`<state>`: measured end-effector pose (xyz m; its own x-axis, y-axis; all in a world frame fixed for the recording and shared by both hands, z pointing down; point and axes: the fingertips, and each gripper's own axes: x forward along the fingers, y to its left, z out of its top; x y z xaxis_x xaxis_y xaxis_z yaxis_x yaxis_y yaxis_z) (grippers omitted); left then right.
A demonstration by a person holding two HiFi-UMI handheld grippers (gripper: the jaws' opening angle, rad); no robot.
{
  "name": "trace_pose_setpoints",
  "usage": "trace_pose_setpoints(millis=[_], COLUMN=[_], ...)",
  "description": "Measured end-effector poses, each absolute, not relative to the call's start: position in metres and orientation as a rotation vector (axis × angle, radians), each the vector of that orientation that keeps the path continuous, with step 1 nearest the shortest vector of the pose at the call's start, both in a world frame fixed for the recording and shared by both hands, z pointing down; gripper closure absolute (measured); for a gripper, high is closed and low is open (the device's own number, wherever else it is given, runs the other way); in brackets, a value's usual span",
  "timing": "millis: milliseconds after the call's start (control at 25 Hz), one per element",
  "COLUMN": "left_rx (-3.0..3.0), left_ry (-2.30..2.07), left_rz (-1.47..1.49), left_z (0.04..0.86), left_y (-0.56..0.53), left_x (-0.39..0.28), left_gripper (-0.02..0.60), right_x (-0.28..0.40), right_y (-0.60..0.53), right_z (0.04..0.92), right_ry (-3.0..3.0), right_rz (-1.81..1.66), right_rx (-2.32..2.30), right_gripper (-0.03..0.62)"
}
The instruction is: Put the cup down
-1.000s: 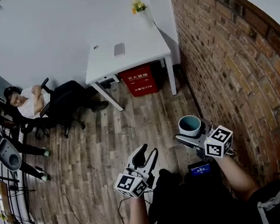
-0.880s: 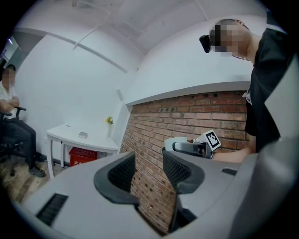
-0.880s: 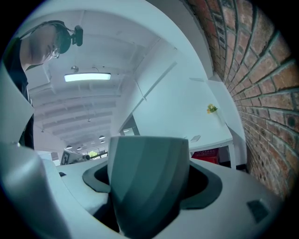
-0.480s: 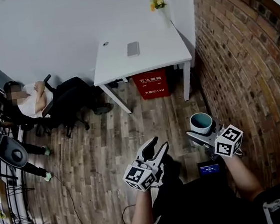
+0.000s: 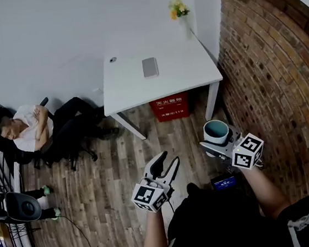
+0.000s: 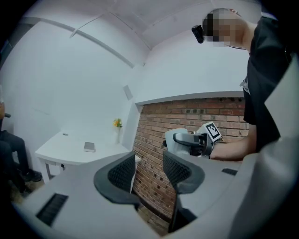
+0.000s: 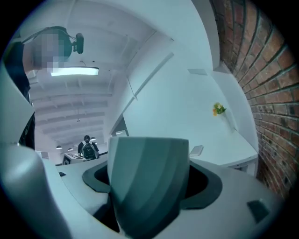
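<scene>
Wooden floor [image 5: 110, 169] lies under me, w/ a brick wall [image 5: 271, 79] on my right side and a white desk [image 5: 161, 83] ahead, which stands in the corner against the white wall. On the desk there is a vase w/ yellow flowers [image 5: 179, 13] at the far corner next to the bricks, a flat grey thing [image 5: 150, 67] approx. in the middle, and a small round thing [image 5: 113, 59] near the far left edge. What these two are, I cannot tell. Under the desk stands a red box [image 5: 169, 106]. At the left, well apart from me, a person [image 5: 24, 126] sits leaning back by the white wall.

My right hand-held gripper [image 5: 216, 141] is clenched on the cup [image 7: 147, 179]: in the right gripper view one jaw presses on each side of it. The cup is upright w/ its opening up and it is teal inside. It hangs in the air over the floor, between me and the desk and near the brick wall. It touches only the jaws, no surface.

My left hand-held gripper [image 6: 148, 161] is released, jaws apart w/ nothing between them; through the gap I see only bricks. In the head view it is beside the right one but apart from it, and it points toward the desk.
</scene>
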<state>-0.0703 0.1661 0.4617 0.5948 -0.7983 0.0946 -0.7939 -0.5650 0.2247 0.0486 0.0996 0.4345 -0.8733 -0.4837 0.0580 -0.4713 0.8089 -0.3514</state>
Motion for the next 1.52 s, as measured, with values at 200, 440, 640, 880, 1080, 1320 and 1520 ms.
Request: trace_pose_setpoints(millis=[200,440,640,880,1080,1320,1520], left_rx=[2.554,2.534,2.510,2.503,2.499,2.472,2.454], left_ry=[-1.302,-1.297,-1.333,-1.379,-1.408,-1.430,-1.424], left_rz=[-0.058,-0.070,-0.049,-0.053,-0.026,-0.088,-0.051], left_z=[0.468,0.477,0.488,0.481,0.472,0.462,0.465], left_y=[0.134,0.090,0.037,-0.057,-0.138,-0.215,-0.246], left_x=[-0.100,-0.113,-0.130,-0.151,-0.158,-0.161,-0.163], left_gripper=[0.390,0.390,0.391,0.390,0.391,0.390,0.390], right_x=[0.025,0.013,-0.002,-0.031,-0.047,-0.053,-0.059], right_y=[0.069,0.020,-0.038,-0.136,-0.216,-0.291,-0.325], right_z=[0.444,0.455,0.471,0.470,0.462,0.461,0.466], right_ry=[2.970,2.971,2.956,2.970,2.993,3.003,2.996], right_rz=[-0.591,-0.615,-0.657,-0.654,-0.660,-0.679,-0.718], right_rx=[-0.810,-0.822,-0.790,-0.708,-0.639,-0.586,-0.572], right_gripper=[0.195,0.195,0.195,0.195,0.195,0.195,0.195])
